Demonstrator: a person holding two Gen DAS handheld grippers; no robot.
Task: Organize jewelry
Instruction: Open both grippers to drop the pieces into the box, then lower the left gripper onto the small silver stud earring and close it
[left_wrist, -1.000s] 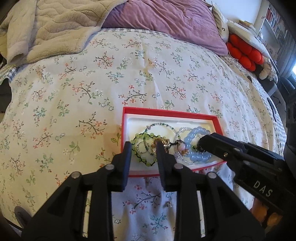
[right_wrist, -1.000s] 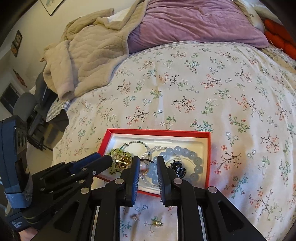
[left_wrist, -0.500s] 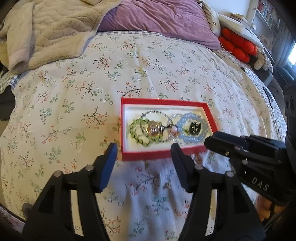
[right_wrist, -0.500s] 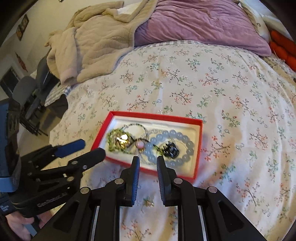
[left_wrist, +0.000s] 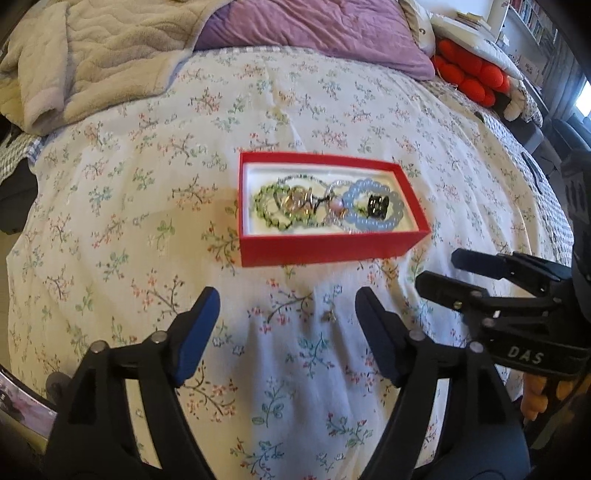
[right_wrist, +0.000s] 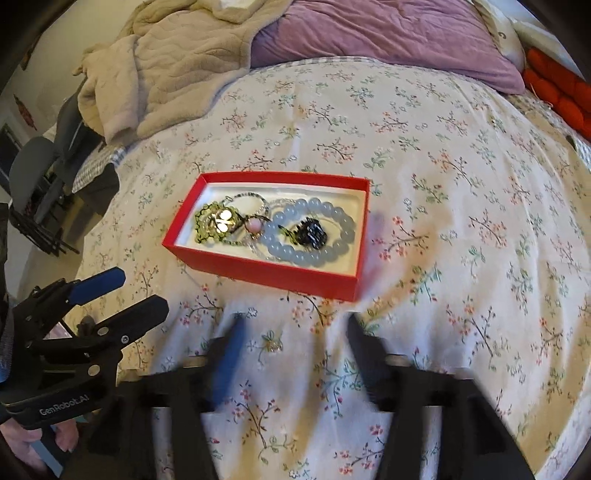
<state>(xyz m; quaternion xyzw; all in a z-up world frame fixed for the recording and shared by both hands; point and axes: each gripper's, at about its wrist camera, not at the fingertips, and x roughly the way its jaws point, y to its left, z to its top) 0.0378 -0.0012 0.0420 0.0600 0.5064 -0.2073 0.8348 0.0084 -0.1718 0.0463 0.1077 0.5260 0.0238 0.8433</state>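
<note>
A red box (left_wrist: 328, 248) with a white lining lies on the floral bedspread and also shows in the right wrist view (right_wrist: 269, 274). In it lie a green bead bracelet (left_wrist: 266, 206), a gold piece (right_wrist: 223, 223), a pink bead (right_wrist: 255, 225), a pale blue bead bracelet (right_wrist: 310, 254) and a black piece (right_wrist: 312, 232). My left gripper (left_wrist: 286, 306) is open and empty, short of the box. My right gripper (right_wrist: 293, 328) is open, blurred and empty, short of the box. A small gold charm (left_wrist: 328, 315) lies on the bedspread between the left fingers; it also shows in the right wrist view (right_wrist: 274, 345).
A beige blanket (right_wrist: 177, 62) and a purple duvet (right_wrist: 369, 29) lie at the head of the bed. Red cushions (left_wrist: 469, 77) sit at the far right. A chair (right_wrist: 33, 177) stands off the bed's left side.
Both grippers have pulled back from the box toward me. The left opened first and the right has opened since. The gold piece the left gripper had been at lies in the box.
</note>
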